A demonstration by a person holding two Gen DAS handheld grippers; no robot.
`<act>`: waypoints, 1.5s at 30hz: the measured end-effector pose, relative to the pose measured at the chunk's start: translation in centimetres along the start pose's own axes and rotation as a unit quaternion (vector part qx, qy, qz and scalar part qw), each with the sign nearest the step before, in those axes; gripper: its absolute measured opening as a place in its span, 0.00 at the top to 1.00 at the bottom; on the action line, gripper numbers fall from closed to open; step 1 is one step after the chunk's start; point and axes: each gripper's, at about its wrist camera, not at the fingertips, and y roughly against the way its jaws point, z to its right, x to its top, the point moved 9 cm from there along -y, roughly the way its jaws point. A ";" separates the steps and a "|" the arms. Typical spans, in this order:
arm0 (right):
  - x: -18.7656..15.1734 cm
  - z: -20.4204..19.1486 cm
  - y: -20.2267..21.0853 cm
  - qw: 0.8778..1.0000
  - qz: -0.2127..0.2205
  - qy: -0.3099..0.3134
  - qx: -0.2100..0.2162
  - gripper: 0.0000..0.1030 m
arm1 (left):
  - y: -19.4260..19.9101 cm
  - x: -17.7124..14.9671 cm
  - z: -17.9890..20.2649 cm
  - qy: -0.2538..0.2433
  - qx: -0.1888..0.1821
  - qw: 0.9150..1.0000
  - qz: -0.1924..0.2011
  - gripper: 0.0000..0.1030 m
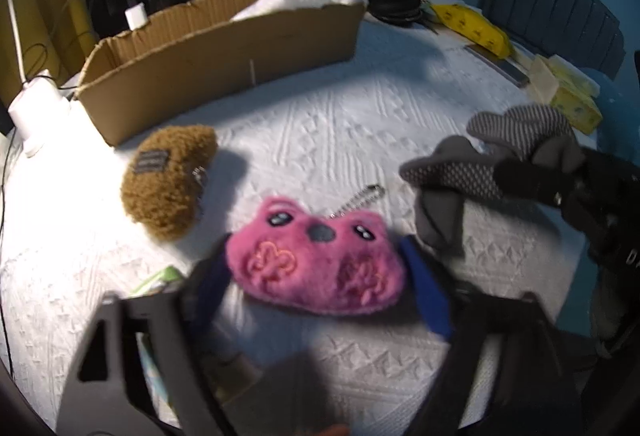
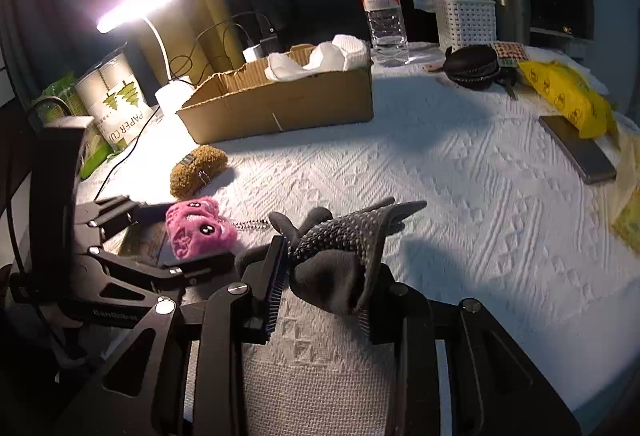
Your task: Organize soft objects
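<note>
So, quick rundown of what's going on here:

Setup: white textured surface (image 2: 460, 171) with a cardboard box (image 2: 288, 103) at the back, already holding some white soft stuff (image 2: 320, 55). My guess is that's the bin for the soft things.

Right gripper (image 2: 324, 276): clamped on a grey glove (image 2: 344, 248). The palm end is bunched between the pads, the dotted fingers stick out forward and flop a bit. It looks lifted off the cloth, probably so it can go over to the box.

Left gripper (image 1: 316, 276): jaws sitting either side of the pink plush (image 1: 316, 264), blue pads right by its two ends. The left-wrist view is blurry, so I honestly can't tell if the pads are pressing yet or just bracketing it. I'd call it not gripped for now.

Pink plush: flat on the surface, face up, bead chain (image 1: 360, 199) trailing away from the gripper toward the middle. Centred between the fingers, so the line-up makes sense for a squeeze across its width.

Brown plush (image 1: 168, 179): lying alone, between the pink one and the box, nothing touching it.

Glove vs. pink plush: close neighbours, the glove just to the right of it, so the two grippers are working nearly side by side.
</note>
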 end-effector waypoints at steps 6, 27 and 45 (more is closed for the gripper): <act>1.1 -0.1 0.3 1.000 0.007 0.006 -0.005 0.72 | 0.4 0.2 -0.2 0.002 -0.018 1.000 0.008 0.37; 6.3 -3.7 0.4 0.998 0.020 0.056 -0.009 0.72 | 7.2 3.8 -4.7 0.030 -0.004 0.994 0.103 0.38; 13.5 -5.6 -0.1 0.995 0.050 0.091 -0.001 0.72 | 10.0 9.1 -10.8 0.070 0.026 0.985 0.155 0.38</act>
